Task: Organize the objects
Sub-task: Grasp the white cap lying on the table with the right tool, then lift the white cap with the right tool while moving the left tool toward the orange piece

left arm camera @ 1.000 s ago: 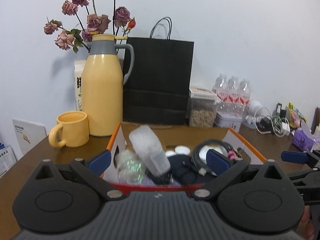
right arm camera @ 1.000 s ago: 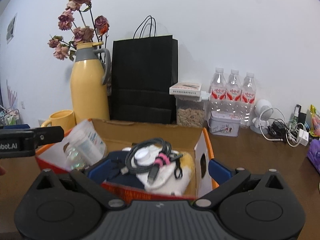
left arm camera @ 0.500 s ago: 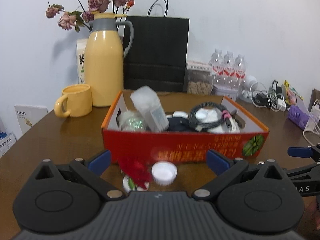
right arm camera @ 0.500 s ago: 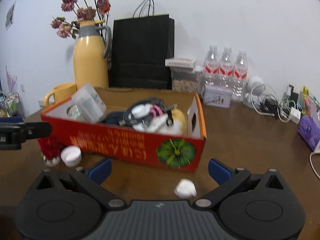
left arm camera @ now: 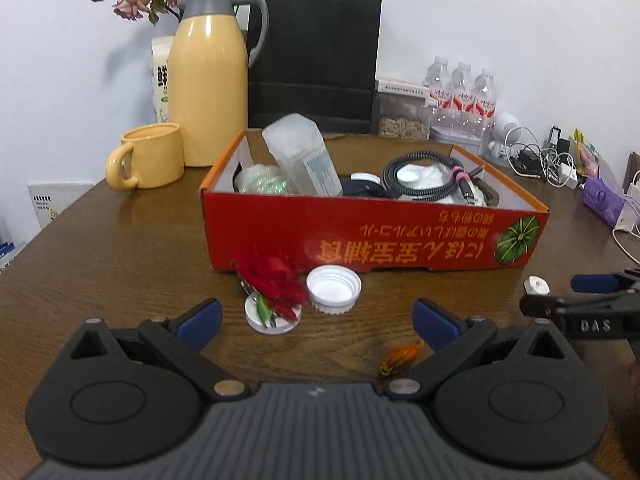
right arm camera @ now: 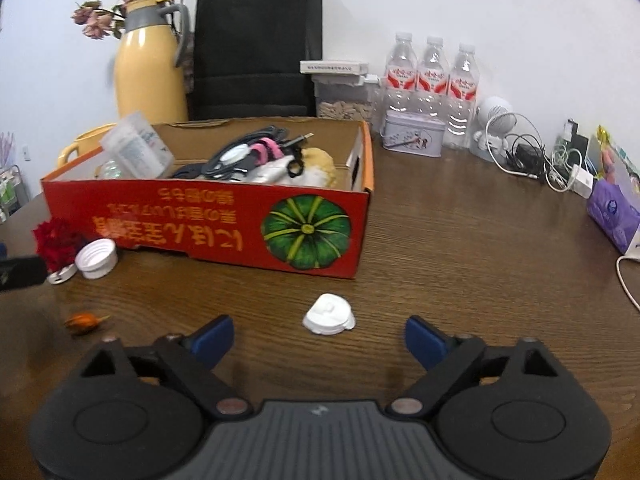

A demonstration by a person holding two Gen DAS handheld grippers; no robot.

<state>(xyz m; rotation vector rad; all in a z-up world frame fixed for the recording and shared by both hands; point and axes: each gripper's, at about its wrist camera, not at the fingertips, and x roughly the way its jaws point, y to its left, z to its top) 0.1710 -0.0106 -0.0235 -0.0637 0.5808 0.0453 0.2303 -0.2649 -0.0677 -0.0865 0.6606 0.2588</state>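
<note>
Red cardboard box (left arm camera: 372, 236) sits ahead on brown wooden table (right arm camera: 460, 248). Your left gripper (left arm camera: 316, 318) gapes empty; right gripper (right arm camera: 319, 334) closing, small white plastic piece (right arm camera: 329, 315) just beyond tips.

One red box (left arm camera: 372, 236) sits on the tabletop (left arm camera: 120, 248), with four loose items before it: one red flower (left arm camera: 276, 276) on a white disc, one white cap (left arm camera: 334, 288), one small orange object (left arm camera: 402, 356) and one small white piece (right arm camera: 329, 315). Behind stand one yellow flask (left arm camera: 208, 84), one yellow mug (left arm camera: 150, 156), one black bag (left arm camera: 314, 60), three water bottles (right arm camera: 432, 80), one clear jar (right arm camera: 344, 100) and one tin (right arm camera: 414, 135). One coiled cable (left arm camera: 426, 176) and one clear container (left arm camera: 302, 156) show among the box's contents; the rest cannot be counted. Two claws are in view, left (left arm camera: 316, 318) and right (right arm camera: 320, 340).
</note>
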